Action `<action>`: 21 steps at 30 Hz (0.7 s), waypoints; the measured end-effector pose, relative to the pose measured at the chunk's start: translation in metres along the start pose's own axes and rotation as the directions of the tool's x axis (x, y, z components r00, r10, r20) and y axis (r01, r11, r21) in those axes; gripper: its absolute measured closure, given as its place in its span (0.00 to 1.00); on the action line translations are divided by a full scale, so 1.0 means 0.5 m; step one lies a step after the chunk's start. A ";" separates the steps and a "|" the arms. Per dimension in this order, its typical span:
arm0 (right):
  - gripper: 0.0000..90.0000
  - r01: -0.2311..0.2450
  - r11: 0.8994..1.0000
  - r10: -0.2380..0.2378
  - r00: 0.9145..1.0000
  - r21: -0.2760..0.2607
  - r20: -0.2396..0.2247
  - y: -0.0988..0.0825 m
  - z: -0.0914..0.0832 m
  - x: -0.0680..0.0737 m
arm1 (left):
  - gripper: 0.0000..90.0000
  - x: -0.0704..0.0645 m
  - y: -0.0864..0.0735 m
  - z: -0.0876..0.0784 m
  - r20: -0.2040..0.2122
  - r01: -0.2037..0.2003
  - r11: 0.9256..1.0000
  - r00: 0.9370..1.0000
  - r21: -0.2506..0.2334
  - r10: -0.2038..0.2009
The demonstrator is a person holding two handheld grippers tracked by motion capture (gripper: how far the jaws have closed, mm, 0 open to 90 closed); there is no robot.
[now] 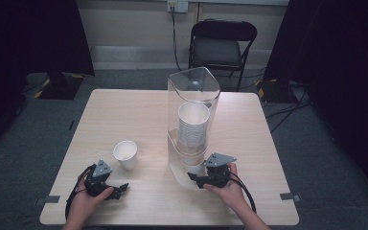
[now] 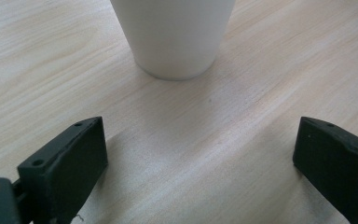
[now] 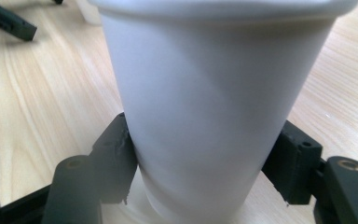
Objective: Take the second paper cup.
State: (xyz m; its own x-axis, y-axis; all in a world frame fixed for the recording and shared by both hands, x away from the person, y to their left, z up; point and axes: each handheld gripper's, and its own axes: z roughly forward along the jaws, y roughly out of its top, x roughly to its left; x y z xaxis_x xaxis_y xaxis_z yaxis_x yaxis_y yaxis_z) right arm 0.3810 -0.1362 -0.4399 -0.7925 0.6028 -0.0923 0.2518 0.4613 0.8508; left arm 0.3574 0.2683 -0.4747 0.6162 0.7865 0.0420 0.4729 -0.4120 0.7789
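Right gripper [image 3: 200, 186] is clamped on a white cup [image 3: 209, 116] at the foot of the clear dispenser [image 1: 193, 96], near the table [image 1: 249, 211] front edge. Left gripper [image 2: 200, 163] sits wide open near that edge, with a loose cup [image 1: 125, 154] upright just beyond it. Farther back, bare tabletop runs to the far edge, and a chair [image 1: 222, 43] stands behind.

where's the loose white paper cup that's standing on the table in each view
High view: the loose white paper cup stands left of centre on the pale wooden table, just ahead of the left gripper.
Left gripper view: its lower half sits top centre, beyond the open jaws.
Right gripper view: a white sliver at the top edge may be it; too little shows to say.
Shared landmark: the table's pale wood grain.
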 end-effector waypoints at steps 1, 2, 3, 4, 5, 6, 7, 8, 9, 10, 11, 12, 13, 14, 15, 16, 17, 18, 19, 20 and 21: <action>0.37 0.005 1.000 -0.005 1.000 0.007 -0.004 0.002 -0.001 -0.002 | 0.03 0.000 0.000 0.000 0.000 0.000 1.000 1.000 0.000 0.000; 0.37 0.012 1.000 -0.012 1.000 0.015 -0.006 0.003 -0.003 -0.004 | 0.03 0.000 0.000 0.000 0.000 0.000 1.000 1.000 0.000 0.000; 0.37 0.010 1.000 -0.010 1.000 0.018 -0.013 0.003 -0.006 -0.007 | 0.03 0.000 0.000 0.000 0.000 0.000 1.000 1.000 0.000 0.000; 0.37 0.009 1.000 -0.009 1.000 0.021 -0.010 0.002 -0.007 -0.008 | 0.03 0.000 0.000 0.000 0.000 0.000 1.000 1.000 0.000 0.000; 0.37 0.020 1.000 -0.020 1.000 0.020 -0.007 0.001 -0.009 -0.008 | 0.03 0.000 0.000 0.000 0.000 0.000 1.000 1.000 0.000 0.000; 0.37 0.028 0.999 -0.028 1.000 0.021 -0.003 0.000 -0.011 -0.008 | 0.03 0.000 0.000 0.000 0.000 0.000 1.000 1.000 0.000 0.000; 0.37 0.038 0.999 -0.038 0.999 0.025 -0.004 -0.001 -0.014 -0.008 | 0.03 0.000 0.000 0.000 0.000 0.000 1.000 1.000 0.000 0.000; 0.37 0.046 0.999 -0.046 0.999 0.028 -0.003 -0.002 -0.017 -0.009 | 0.03 0.000 0.000 0.000 0.000 0.000 1.000 1.000 0.000 0.000; 0.37 0.054 0.998 -0.054 0.999 0.033 -0.003 -0.004 -0.021 -0.012 | 0.03 0.000 0.000 0.000 0.000 0.000 1.000 1.000 0.000 0.000; 0.37 0.063 0.997 -0.063 0.998 0.040 -0.001 -0.006 -0.026 -0.015 | 0.03 0.000 0.000 0.000 0.000 0.000 1.000 1.000 0.000 0.000; 0.37 0.073 0.996 -0.073 0.997 0.049 -0.002 -0.007 -0.032 -0.019 | 0.03 0.000 0.000 0.000 0.000 0.000 1.000 1.000 0.000 0.000; 0.37 0.075 0.996 -0.076 0.997 0.055 0.006 -0.010 -0.037 -0.022 | 0.03 0.000 0.000 0.000 0.001 0.000 1.000 1.000 0.000 0.000; 0.37 0.079 0.995 -0.080 0.997 0.059 0.011 -0.013 -0.043 -0.025 | 0.03 0.000 0.000 0.000 0.000 0.000 1.000 1.000 0.000 0.000; 0.37 0.085 0.994 -0.086 0.996 0.061 0.016 -0.016 -0.048 -0.029 | 0.03 0.000 0.000 0.000 0.000 0.000 1.000 1.000 0.000 0.000; 0.36 0.079 0.995 -0.081 0.996 0.068 0.024 -0.021 -0.055 -0.034 | 0.03 0.000 0.000 0.000 0.000 0.000 1.000 1.000 0.000 0.000; 0.36 0.086 0.993 -0.090 0.995 0.086 0.037 -0.029 -0.063 -0.043 | 0.03 0.000 0.000 0.000 0.000 0.001 1.000 1.000 0.000 -0.001; 0.36 0.083 0.992 -0.088 0.995 0.095 0.048 -0.039 -0.069 -0.052 | 0.03 0.000 0.000 0.000 0.000 0.000 1.000 1.000 0.000 0.000; 0.36 0.066 0.993 -0.073 0.995 0.100 0.064 -0.050 -0.076 -0.063 | 0.03 0.000 0.000 0.000 0.000 0.000 1.000 1.000 0.000 0.000; 0.36 0.048 0.994 -0.055 0.996 0.095 0.077 -0.057 -0.083 -0.072 | 0.03 0.000 0.000 0.000 0.000 0.001 1.000 1.000 0.000 -0.001; 0.36 0.003 0.997 -0.011 0.995 0.078 0.100 -0.068 -0.092 -0.086 | 0.03 0.000 0.000 0.000 0.000 0.001 1.000 1.000 0.000 -0.001; 0.36 -0.020 0.998 0.013 0.994 0.067 0.108 -0.074 -0.097 -0.095 | 0.02 0.000 0.000 0.000 0.001 0.001 1.000 1.000 0.000 -0.001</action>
State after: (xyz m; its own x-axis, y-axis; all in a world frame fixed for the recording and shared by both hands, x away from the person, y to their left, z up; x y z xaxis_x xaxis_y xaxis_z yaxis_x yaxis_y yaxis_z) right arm 0.3824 -0.2135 -0.4420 -0.7246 0.6754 -0.1371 0.3043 0.4919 0.8157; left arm 0.3575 0.2683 -0.4747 0.6161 0.7866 0.0408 0.4735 -0.4112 0.7789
